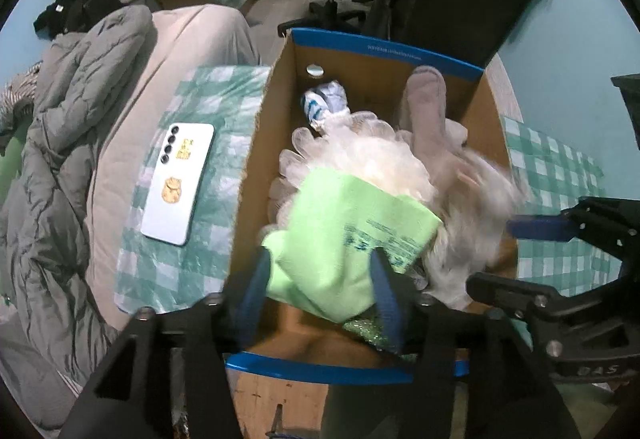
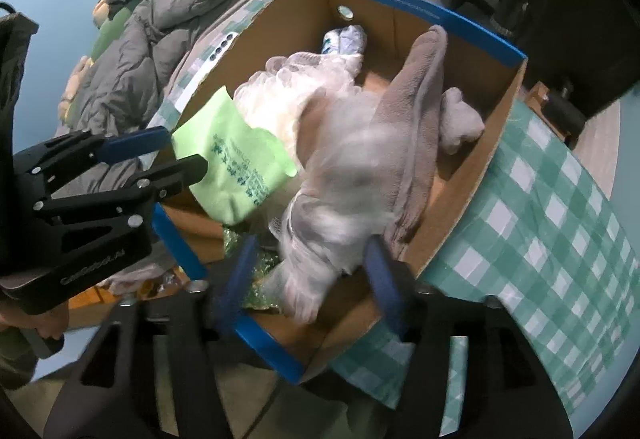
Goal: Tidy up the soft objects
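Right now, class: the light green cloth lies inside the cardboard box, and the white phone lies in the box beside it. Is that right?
Not quite. The white phone lies outside the cardboard box, on the checked cloth, as the left wrist view shows. The light green cloth is inside.

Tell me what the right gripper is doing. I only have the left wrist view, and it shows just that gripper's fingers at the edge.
Observer: The right gripper is open above the box. Its fingers stand on either side of the white mesh puff without pinching it.
Operator: Check who is holding the left gripper.
Observer: A hand grips the handle of the left gripper, low at the left edge of the right wrist view.
Operator: Describe the left jaws from that side.
Observer: They stand apart, with the green cloth lying loose at their tips.
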`<state>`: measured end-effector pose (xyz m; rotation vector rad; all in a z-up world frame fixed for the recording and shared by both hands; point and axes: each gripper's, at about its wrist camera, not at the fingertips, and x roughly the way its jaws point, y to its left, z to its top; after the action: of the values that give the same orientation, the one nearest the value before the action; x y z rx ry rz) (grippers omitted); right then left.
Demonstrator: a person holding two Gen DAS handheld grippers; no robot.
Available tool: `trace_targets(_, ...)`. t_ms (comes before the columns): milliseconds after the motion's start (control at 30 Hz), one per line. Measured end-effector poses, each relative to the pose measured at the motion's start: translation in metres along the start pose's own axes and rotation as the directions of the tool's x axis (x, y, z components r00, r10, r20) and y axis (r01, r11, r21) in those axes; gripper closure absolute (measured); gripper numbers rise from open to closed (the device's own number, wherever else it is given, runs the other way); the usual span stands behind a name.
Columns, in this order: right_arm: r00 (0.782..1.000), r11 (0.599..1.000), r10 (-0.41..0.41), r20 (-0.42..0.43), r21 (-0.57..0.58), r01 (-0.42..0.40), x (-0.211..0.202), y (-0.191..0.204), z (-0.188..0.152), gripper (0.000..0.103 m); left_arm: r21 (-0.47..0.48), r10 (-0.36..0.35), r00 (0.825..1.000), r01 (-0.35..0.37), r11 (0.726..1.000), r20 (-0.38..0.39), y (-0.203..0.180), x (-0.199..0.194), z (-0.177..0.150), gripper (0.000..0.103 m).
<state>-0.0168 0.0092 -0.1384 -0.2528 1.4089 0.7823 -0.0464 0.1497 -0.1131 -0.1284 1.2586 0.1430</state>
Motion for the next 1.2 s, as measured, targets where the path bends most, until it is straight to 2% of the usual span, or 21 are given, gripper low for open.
trace_targets(300,0.998,0.997,-0.052,0.047,0.059,0.049,-0.021,-0.008,-0.003,0.032,0.009,-0.009,1.000,0.009,1.000,0.013,0.007,-0.011,0.004,0.044)
trace_targets(400,0.995,0.995,-0.069,0.068,0.077,0.063,-0.034,-0.012,-0.006,0.032,0.005,-0.021,1.000,0.021,1.000,0.021,0.006,-0.019,0.005,0.037)
trace_targets(467,0.993,0.993,-0.084,0.077,0.085,0.078,-0.041,-0.013,-0.007,0.032,0.007,-0.030,0.999,0.030,1.000,0.031,0.004,-0.025,0.004,0.028)
trace_targets(633,0.986,0.988,-0.121,0.116,0.114,0.108,-0.062,-0.018,-0.007,0.029,0.020,-0.032,0.999,0.031,0.999,0.044,-0.006,-0.040,0.005,0.028)
trace_targets(833,0.969,0.980,-0.168,0.180,0.134,0.146,-0.093,-0.021,-0.008,0.028,0.012,-0.024,0.995,0.023,1.000,0.099,-0.015,-0.068,0.009,0.017)
trace_targets(1200,0.927,0.968,-0.240,0.288,0.144,0.206,-0.145,-0.027,-0.015,0.027,-0.016,-0.008,0.978,0.012,1.000,0.209,-0.030,-0.118,0.020,0.011)
